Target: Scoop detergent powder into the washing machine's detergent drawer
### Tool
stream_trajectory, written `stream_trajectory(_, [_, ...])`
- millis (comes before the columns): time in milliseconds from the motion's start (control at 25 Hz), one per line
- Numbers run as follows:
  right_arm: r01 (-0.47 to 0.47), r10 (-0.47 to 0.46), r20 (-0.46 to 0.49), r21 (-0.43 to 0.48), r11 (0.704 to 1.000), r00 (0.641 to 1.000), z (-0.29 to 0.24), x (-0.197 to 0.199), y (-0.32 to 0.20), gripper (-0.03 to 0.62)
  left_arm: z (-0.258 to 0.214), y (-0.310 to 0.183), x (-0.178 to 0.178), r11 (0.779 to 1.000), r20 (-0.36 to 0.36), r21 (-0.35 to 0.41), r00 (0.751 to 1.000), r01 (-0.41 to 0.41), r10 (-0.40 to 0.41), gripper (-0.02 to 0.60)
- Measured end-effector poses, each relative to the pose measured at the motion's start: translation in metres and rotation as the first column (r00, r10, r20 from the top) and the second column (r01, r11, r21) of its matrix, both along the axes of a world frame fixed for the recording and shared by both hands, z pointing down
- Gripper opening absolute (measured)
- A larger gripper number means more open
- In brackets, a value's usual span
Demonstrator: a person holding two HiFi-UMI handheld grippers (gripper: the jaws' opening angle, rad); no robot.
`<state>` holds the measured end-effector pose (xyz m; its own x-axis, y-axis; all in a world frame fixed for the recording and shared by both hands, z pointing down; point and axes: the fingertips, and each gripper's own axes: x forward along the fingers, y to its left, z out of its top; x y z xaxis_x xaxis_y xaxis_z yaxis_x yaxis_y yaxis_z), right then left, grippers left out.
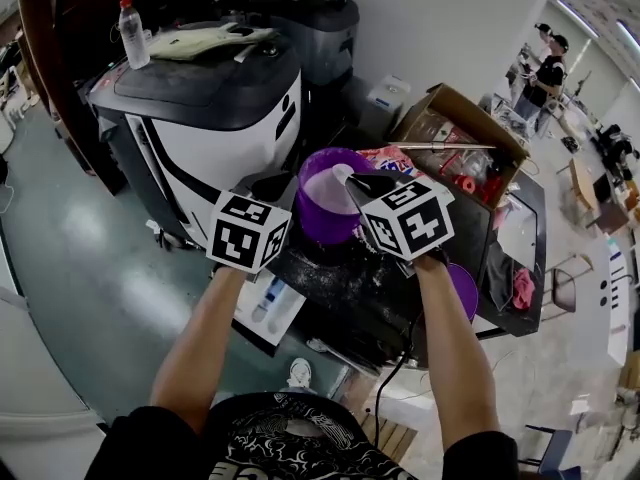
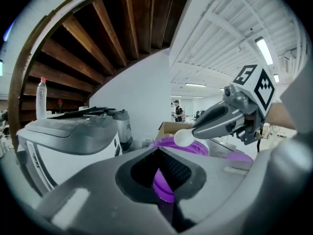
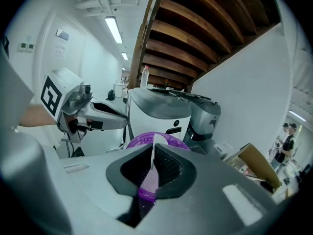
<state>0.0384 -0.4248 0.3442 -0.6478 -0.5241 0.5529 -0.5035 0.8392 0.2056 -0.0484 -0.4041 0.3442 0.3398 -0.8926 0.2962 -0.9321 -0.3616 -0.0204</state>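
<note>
the left gripper (image 2: pixel 164 180) pinches the rim of the purple tub (image 1: pixel 322 218) in the middle, the right gripper (image 3: pixel 152 170) pinches the thin scoop (image 2: pixel 183 137) over it, and a wobble could spill powder (image 1: pixel 325 190) before it gets to the washer (image 1: pixel 200 118), upper left.

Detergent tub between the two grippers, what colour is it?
Purple. The detergent tub shows best in the head view.

Forearms stretched forward, left hand-held gripper (image 1: pixel 283 186) near right hand-held gripper (image 1: pixel 352 180) — both pairs of jaws clamped.
</note>
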Motion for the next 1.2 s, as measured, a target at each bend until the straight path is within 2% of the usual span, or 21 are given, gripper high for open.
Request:
stream_trajectory(280, [0.100, -0.106, -0.093, -0.066, 0.993, 0.990, 0.028, -0.020, -0.015, 0.035, 0.009, -0.004, -0.006, 0.998, -0.003, -0.010, 0.998, 0.057, -0.057, 0.000])
stream_trajectory(640, [0.145, -0.173, -0.200, -0.149, 0.978, 0.964, 0.052, -0.035, -0.033, 0.035, 0.018, -0.007, -0.007, 0.995, 0.012, -0.026, 0.995, 0.095, -0.095, 0.000])
stream_trajectory(1200, [0.225, -0.290, -0.356, -0.212, 0.951, 0.888, 0.083, -0.054, -0.043, 0.035, 0.024, -0.011, -0.005, 0.991, 0.032, -0.041, 0.991, 0.128, -0.127, 0.000])
